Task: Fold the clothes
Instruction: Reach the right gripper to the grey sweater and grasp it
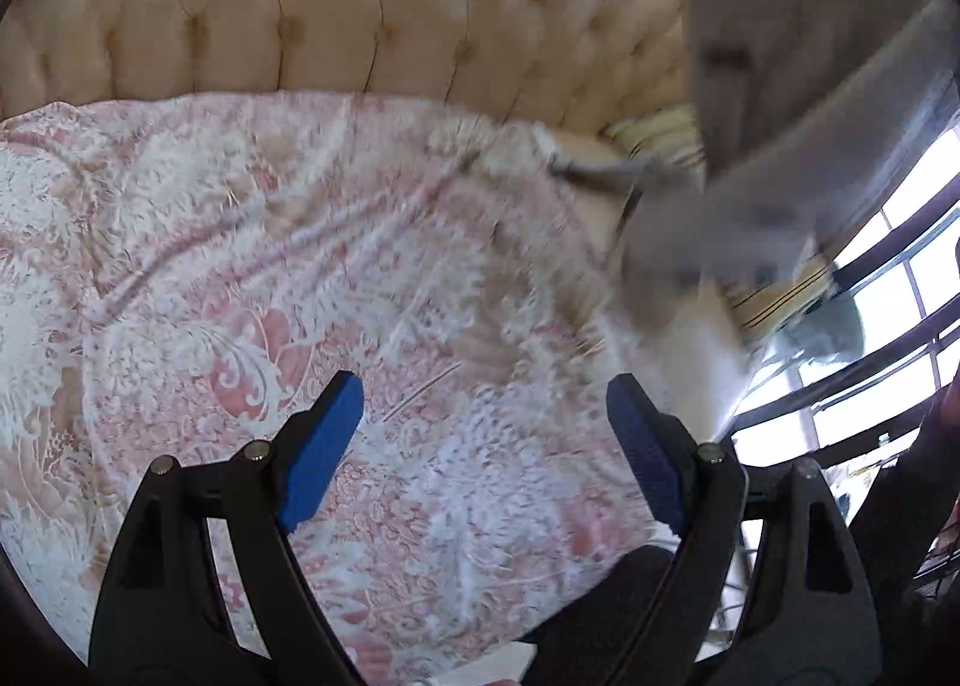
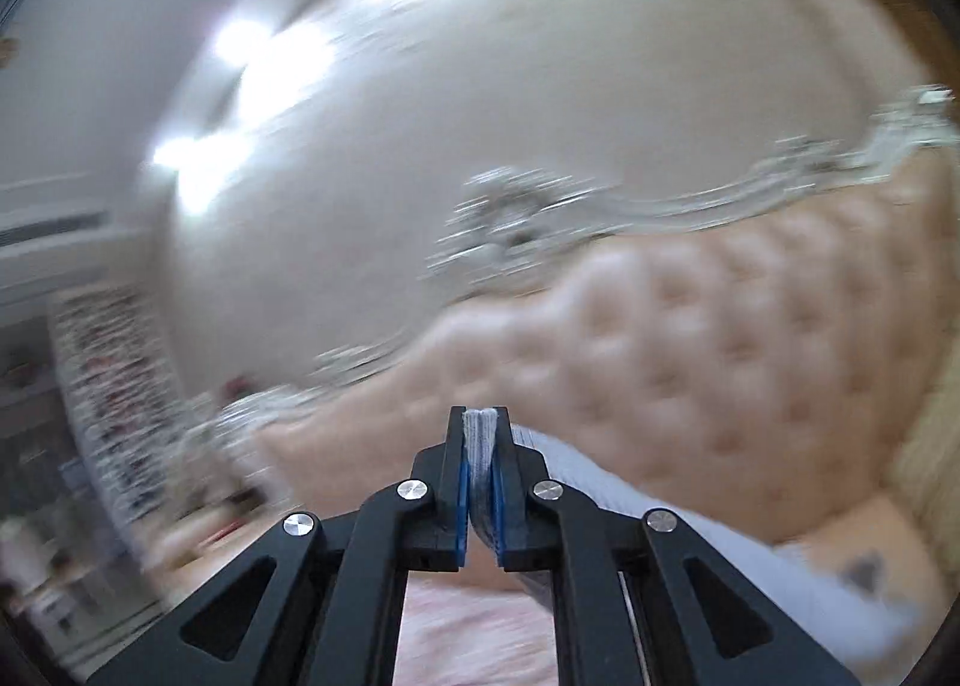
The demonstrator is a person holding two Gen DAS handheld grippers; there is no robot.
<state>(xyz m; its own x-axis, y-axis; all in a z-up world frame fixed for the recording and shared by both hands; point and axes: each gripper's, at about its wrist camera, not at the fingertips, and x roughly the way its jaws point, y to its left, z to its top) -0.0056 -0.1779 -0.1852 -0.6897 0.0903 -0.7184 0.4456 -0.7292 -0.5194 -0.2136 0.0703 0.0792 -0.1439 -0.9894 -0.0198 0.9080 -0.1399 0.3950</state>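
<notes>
a fold of grey garment (image 2: pixel 480 446) is pinched between the closed pads of the right gripper (image 2: pixel 480 482) and is held up in front of the tufted headboard (image 2: pixel 720 338). the left gripper (image 1: pixel 486 446) is spread wide, with nothing between its pads, above the pink patterned bedspread (image 1: pixel 240 242). a window (image 1: pixel 888 338) is seen beside the bed.

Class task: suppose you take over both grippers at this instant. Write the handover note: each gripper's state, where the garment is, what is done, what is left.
Left gripper: jaws open, empty, above the pink patterned bedspread.
Right gripper: jaws shut on a bunched edge of the grey garment.
Garment: lifted off the bed, hanging in the air in front of the tufted headboard; blurred in both views.
Done: garment picked up.
Left: no fold visible yet; probably take a second edge with the left gripper, spread it on the bed and fold.
</notes>
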